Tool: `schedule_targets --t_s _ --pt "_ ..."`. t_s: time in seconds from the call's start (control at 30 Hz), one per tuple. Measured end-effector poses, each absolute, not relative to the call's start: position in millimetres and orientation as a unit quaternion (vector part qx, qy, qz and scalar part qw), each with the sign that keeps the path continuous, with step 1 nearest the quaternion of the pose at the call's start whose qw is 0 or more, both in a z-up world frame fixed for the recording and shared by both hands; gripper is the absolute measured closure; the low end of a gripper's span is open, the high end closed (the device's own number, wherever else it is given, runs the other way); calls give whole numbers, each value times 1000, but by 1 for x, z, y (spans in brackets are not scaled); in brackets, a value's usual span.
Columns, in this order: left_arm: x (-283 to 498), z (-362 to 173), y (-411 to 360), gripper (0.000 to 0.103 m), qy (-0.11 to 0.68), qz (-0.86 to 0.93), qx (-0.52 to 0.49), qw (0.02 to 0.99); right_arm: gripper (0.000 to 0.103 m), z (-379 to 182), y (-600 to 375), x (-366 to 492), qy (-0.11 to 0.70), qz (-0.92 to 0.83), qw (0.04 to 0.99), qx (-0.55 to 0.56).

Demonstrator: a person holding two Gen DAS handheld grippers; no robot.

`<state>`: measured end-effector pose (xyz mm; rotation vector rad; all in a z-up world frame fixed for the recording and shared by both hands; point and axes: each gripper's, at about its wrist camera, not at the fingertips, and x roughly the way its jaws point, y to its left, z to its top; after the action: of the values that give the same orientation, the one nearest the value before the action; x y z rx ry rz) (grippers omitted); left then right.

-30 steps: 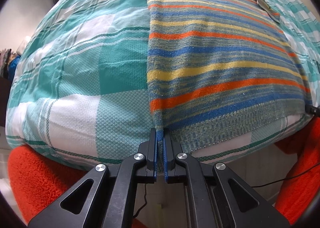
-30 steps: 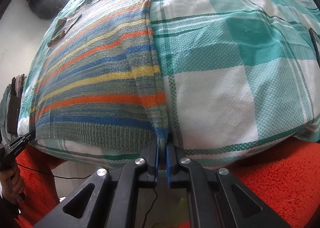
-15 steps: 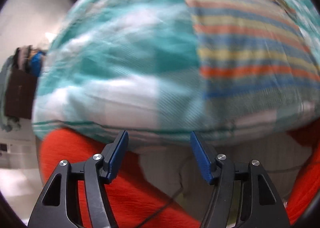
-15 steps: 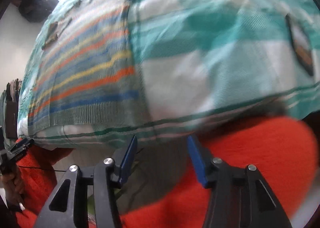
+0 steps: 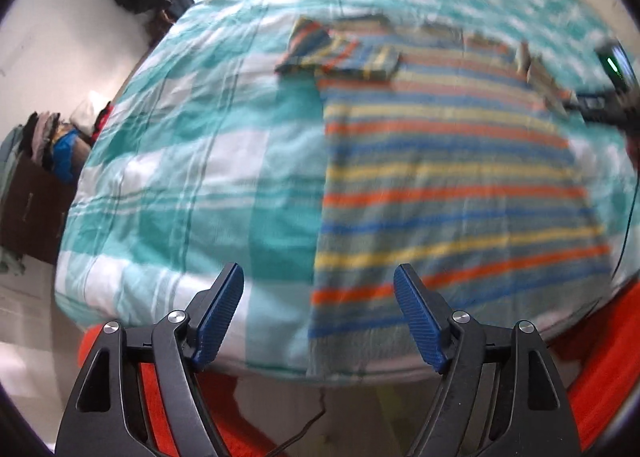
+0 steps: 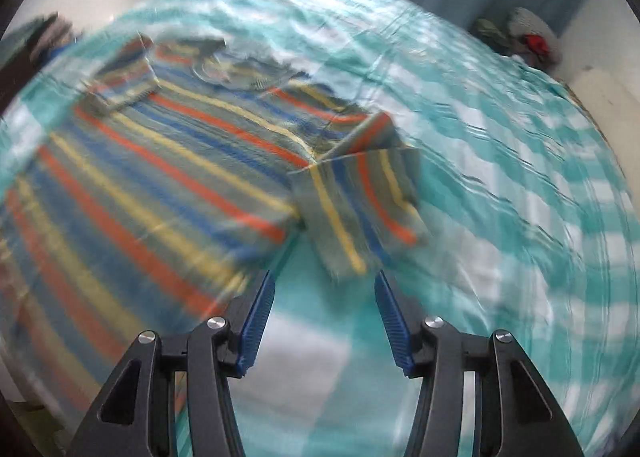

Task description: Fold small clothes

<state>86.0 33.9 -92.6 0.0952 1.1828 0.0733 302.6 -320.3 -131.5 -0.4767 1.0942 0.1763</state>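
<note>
Left wrist view: the left tool (image 5: 319,299), jaws just spread wider and empty, hangs above the bed (image 5: 192,161); the striped shirt (image 5: 448,185) lies flat ahead and right.

Right wrist view: the right tool (image 6: 323,319), spread and empty, points just short of the shirt's sleeve (image 6: 360,201).

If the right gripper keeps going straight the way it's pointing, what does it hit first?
Probably the short sleeve of the striped sweater, which lies just beyond the open right gripper. The checked bedsheet under the jaws could come first, since the picture is blurred and depth is hard to judge.
</note>
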Motion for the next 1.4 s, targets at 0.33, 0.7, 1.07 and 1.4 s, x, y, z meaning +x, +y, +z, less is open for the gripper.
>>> schedule_targets --t_s 0.33,0.7,1.07,1.4 --pt "79 -141 76 24 627 97 -6 773 102 -128 -440 333 467 -10 883 -32" --pt "89 -140 35 24 629 53 28 775 102 -164 -614 297 516 -171 822 171" --pt "91 -136 50 24 620 76 25 780 61 -142 -641 246 431 -139 822 344" --pt "91 -128 20 24 612 48 43 788 63 -182 -575 287 446 -77 855 253"
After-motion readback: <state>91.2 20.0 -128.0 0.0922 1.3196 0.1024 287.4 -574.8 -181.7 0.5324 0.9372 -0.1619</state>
